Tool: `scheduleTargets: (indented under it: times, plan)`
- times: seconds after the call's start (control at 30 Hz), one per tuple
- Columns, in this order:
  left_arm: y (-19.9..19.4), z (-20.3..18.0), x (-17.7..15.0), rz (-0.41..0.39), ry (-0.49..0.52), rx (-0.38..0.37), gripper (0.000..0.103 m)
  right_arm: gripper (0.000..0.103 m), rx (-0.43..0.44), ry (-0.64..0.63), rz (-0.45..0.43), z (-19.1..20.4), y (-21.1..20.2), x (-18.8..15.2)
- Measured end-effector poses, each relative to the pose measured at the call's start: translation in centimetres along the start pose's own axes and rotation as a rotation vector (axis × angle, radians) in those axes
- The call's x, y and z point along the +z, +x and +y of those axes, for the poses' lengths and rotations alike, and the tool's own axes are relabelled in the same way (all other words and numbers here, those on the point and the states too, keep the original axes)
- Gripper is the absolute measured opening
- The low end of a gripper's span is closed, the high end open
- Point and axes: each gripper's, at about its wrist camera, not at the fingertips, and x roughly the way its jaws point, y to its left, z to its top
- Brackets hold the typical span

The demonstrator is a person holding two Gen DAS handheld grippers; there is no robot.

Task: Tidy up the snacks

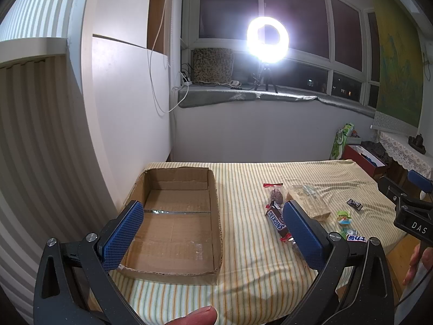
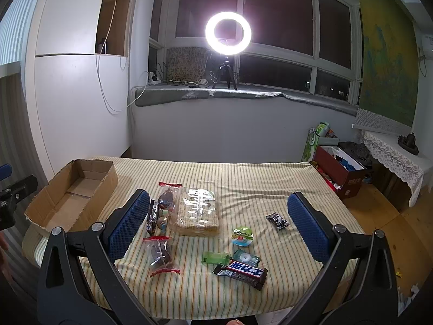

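Note:
An empty cardboard box (image 1: 176, 222) (image 2: 73, 197) lies at the left of the striped tablecloth (image 1: 243, 270). My left gripper (image 1: 213, 208) hovers open over the box's right wall, holding nothing. To its right lie a Snickers bar (image 1: 277, 220), a wafer pack (image 1: 308, 200) and a clear wrapper with dark sweets (image 1: 276, 193). My right gripper (image 2: 217, 199) stands open above the spread of snacks: the wafer pack (image 2: 197, 214), a second chocolate bar (image 2: 240, 270), a green candy (image 2: 215, 257), a round green sweet (image 2: 242, 235), a black packet (image 2: 277, 220) and a clear bag of dark sweets (image 2: 161, 254).
A white cabinet (image 1: 130, 108) stands left of the table. A ring light (image 2: 228, 33) shines from the windowsill behind. Right of the table are a red box (image 2: 341, 170) on the wooden floor and a lace-covered surface (image 2: 395, 159). A fingertip (image 1: 200, 317) shows at the bottom edge.

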Motion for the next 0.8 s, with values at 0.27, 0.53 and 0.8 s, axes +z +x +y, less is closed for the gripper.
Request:
scheduleTargets:
  times: [0.27, 0.53, 0.8]
  plan:
    - [-0.04, 0.06, 0.01, 0.001, 0.002, -0.001, 0.102, 0.103, 0.002, 0.01, -0.007, 0.06, 0.07, 0.01]
    - [-0.09, 0.02, 0.0, 0.0, 0.003, -0.001, 0.102, 0.103, 0.0, 0.007, -0.003, 0.02, 0.08, 0.21]
    - [-0.11, 0.03, 0.04, 0.0, 0.003, -0.001, 0.102, 0.103, 0.002, 0.013, -0.008, 0.06, 0.0, 0.28]
